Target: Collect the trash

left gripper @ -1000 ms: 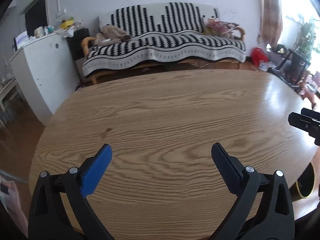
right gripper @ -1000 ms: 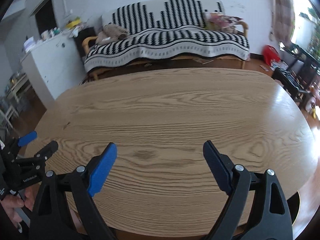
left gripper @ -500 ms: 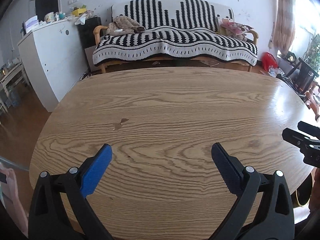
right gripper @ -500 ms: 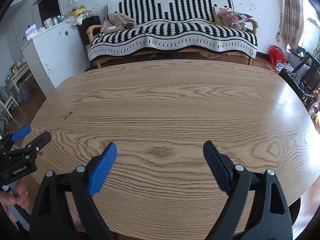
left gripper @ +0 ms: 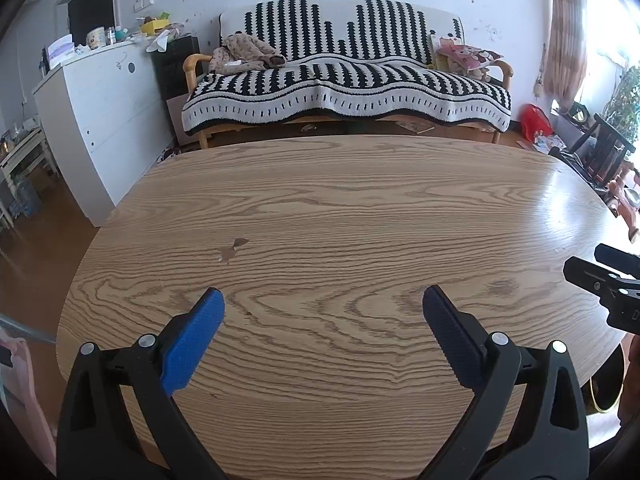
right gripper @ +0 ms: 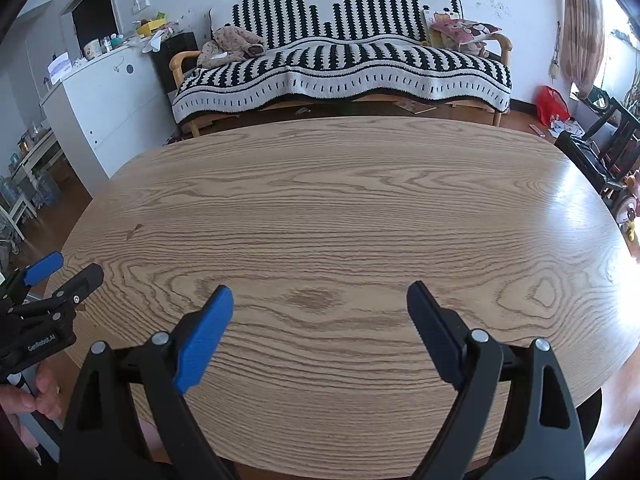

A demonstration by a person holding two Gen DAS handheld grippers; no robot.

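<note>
My left gripper point(left gripper: 322, 300) is open and empty above the near part of a wooden oval table point(left gripper: 340, 216). My right gripper point(right gripper: 320, 296) is open and empty too, above the same table point(right gripper: 340, 200). The right gripper shows at the right edge of the left wrist view point(left gripper: 600, 276). The left gripper shows at the left edge of the right wrist view point(right gripper: 60, 276). No trash shows on the tabletop. A small dark chip point(left gripper: 234, 248) marks the wood left of centre. A dark round bin rim point(left gripper: 604, 396) peeks from under the table's near right edge.
A sofa with a black-and-white striped cover point(left gripper: 344, 88) stands behind the table. A white cabinet point(left gripper: 100, 120) stands at the left. A red bag point(left gripper: 534, 120) and dark chairs point(left gripper: 600, 156) are on the floor at the right.
Both grippers have tilted up and risen, so the sofa and the wall show fuller. The jaws have stayed open and empty.
</note>
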